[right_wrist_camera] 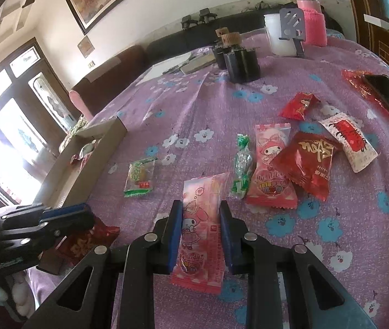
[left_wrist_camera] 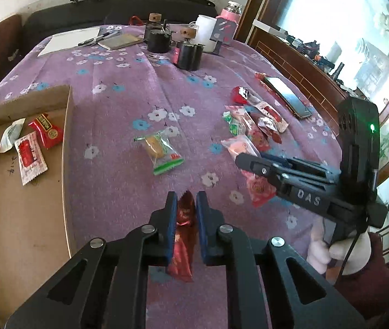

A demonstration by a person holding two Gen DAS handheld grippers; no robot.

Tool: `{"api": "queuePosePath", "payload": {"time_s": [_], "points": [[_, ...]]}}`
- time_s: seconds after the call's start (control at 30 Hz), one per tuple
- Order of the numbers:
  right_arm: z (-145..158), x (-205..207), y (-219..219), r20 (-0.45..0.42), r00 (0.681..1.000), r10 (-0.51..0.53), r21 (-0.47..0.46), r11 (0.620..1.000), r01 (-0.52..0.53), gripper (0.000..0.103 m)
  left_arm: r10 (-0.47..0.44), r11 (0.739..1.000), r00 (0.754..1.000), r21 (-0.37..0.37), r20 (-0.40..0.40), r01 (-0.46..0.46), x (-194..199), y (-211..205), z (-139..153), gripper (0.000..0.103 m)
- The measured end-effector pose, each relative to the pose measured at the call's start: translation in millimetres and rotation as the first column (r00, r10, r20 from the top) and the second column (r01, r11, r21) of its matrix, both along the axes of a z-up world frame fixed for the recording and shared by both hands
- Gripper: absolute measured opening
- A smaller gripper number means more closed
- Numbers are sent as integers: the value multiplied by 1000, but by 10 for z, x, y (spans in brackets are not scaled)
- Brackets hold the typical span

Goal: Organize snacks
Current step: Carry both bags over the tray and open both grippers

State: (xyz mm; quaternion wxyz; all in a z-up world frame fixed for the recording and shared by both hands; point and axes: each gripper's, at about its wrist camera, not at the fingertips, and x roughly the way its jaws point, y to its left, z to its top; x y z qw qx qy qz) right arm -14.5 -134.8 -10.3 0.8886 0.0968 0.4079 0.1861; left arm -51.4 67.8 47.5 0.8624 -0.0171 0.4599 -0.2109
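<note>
Both grippers are made of black plastic, with blue pads on the inner sides of the fingers and round silver screws at the joints. The left gripper (left_wrist_camera: 186, 208) shows two long black linkage bars with triangular holes. The right gripper (right_wrist_camera: 201, 219) has the white letters "DAS" on its side, a small green light on its upright black housing and a thin black cable. The person wears white gloves (left_wrist_camera: 328, 249) and a dark red sleeve (left_wrist_camera: 372, 282).
</note>
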Motion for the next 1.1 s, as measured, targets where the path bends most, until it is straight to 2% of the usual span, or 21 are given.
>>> {"api": "queuePosePath", "payload": {"time_s": [0.1,0.2,0.23,0.27,0.33,0.37,0.5,0.57,0.7,0.77,0.83,0.9,0.97,1.1], "points": [[-3,7,0,0,1000,-5,-1,1000,5,27,-29,1000,1000,1,-3,29,-54,-71,-8,10],[-16,19,-3,-11,1000,-5,0,1000,5,27,-48,998,999,39,18,47,-89,-206,-43,12],[-18,22,-2,-12,1000,-4,0,1000,4,27,-43,998,999,55,18,42,-106,-234,-72,20],[-20,27,-3,-13,1000,-4,0,1000,4,27,-33,995,999,91,12,32,-100,-288,-125,34],[-21,31,-8,-16,1000,-6,3,1000,6,28,-12,986,1000,167,23,8,-111,-349,-233,51],[-20,34,-14,-17,1000,-7,5,1000,7,29,-7,982,999,189,32,1,-123,-362,-272,52],[-27,40,-34,-25,1000,-11,15,1000,12,30,0,982,1000,186,31,-5,-202,-323,-300,55],[-28,38,-25,-26,1000,-7,15,1000,7,30,11,977,999,214,32,-17,-224,-316,-331,70],[-32,42,-14,-27,1000,0,12,1000,1,30,-4,971,999,238,39,-5,-265,-376,-387,68],[-33,44,-13,-27,1000,0,12,1000,0,29,-16,973,998,230,55,3,-296,-423,-375,43],[-35,49,-5,-26,1000,3,10,1000,-3,27,-11,977,999,214,49,0,-306,-442,-368,38],[-26,36,6,-15,1000,3,5,1000,-3,27,-5,985,999,175,40,-2,-308,-420,-349,38],[-16,20,10,-4,1000,-2,-1,1000,2,27,12,995,1000,101,28,-14,-321,-314,-287,38],[12,-23,-3,17,1000,-14,-3,1000,14,27,53,999,997,10,62,-54,-415,-39,-13,38]]}}
